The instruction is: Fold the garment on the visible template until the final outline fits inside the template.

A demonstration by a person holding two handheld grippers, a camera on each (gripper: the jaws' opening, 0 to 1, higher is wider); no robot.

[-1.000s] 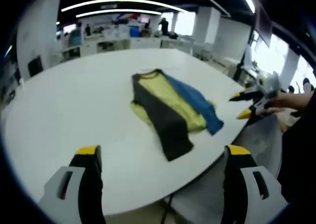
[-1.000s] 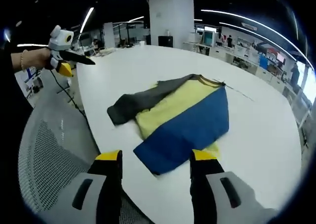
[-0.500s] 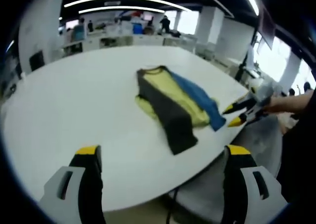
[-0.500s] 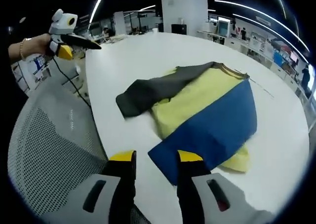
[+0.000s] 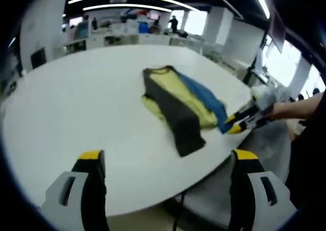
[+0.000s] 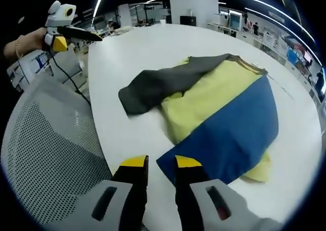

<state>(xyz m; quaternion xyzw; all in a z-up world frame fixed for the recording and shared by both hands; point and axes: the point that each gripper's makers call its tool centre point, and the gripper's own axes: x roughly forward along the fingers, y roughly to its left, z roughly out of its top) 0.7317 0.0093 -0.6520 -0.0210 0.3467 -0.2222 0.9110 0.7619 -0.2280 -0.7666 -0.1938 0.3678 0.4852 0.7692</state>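
The garment [image 5: 181, 106] lies flat on the white table [image 5: 76, 104]. It has a yellow body [image 6: 204, 96], a blue panel [image 6: 239, 129] folded over one side and a dark grey sleeve [image 6: 163, 83] folded across. My right gripper [image 6: 160, 162] stands at the table's near edge with its jaws narrowed to a small gap around the blue panel's near corner. In the left gripper view a hand holds the right gripper [image 5: 238, 123] at that same corner. My left gripper [image 5: 168, 157] is wide open above the near table edge, well short of the garment, and holds nothing. The left gripper [image 6: 86, 33] hangs off to the far left.
A grey mesh chair [image 6: 46, 154] stands against the table edge below my right gripper. A thin dark line [image 6: 279, 83] runs on the table past the collar. Desks, pillars and people fill the office [image 5: 127, 30] behind.
My right gripper has moved down to the blue corner at the table edge while its jaws narrowed steadily. The left gripper has stayed open and barely shifted.
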